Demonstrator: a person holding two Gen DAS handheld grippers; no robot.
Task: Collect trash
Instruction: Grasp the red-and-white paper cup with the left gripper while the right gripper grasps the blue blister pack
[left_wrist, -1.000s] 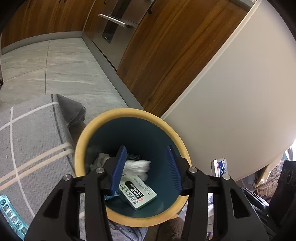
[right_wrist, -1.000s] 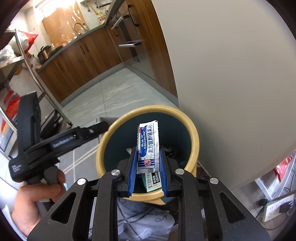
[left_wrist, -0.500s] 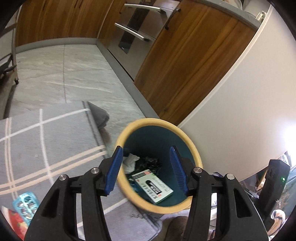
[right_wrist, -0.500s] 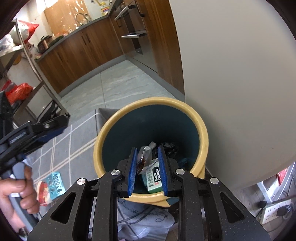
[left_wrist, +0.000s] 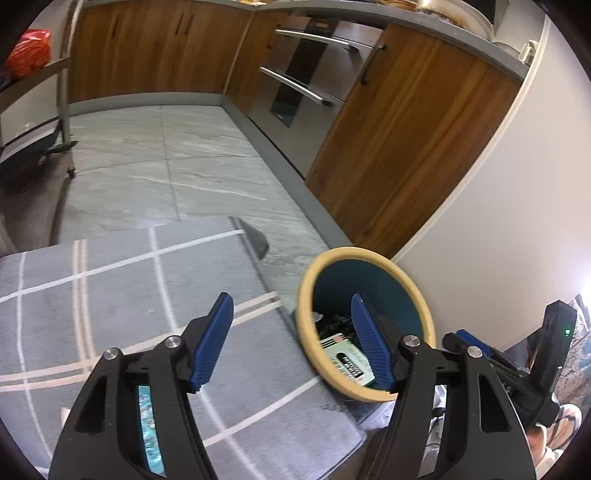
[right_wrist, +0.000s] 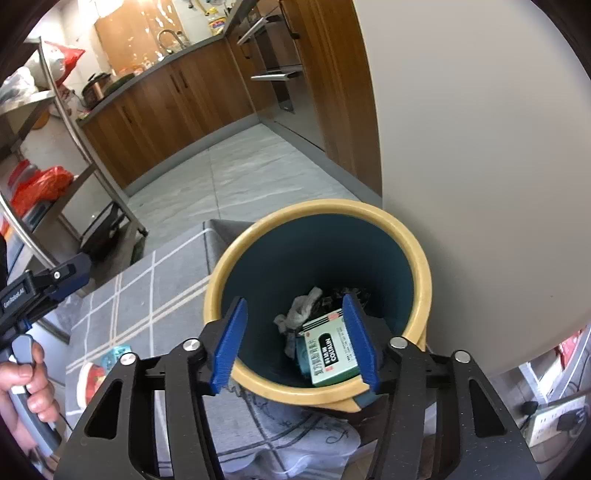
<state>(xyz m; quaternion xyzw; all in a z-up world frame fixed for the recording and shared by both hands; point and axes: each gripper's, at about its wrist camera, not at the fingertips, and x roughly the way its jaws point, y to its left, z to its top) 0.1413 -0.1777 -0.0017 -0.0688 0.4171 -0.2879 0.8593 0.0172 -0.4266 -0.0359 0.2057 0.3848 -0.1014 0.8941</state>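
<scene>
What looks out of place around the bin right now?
Two pieces of litter lie on the grey rug left of the bin: a teal blister pack and a red-and-white wrapper. Both grippers are open, empty.

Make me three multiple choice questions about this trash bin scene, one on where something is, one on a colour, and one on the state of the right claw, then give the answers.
1. Where does the green and white box lie?
A. On the grey rug
B. Inside the bin
C. On the kitchen counter

2. What colour is the rim of the bin?
A. Yellow
B. Red
C. Black

3. What state is the right claw in?
A. Shut on a sachet
B. Shut on the box
C. Open and holding nothing

Answers:
1. B, the right wrist view shows the box at the bottom of the bin beside a crumpled tissue.
2. A, the rim is yellow around a dark teal inner wall.
3. C, its blue fingers stand wide apart above the bin with nothing between them.
</scene>
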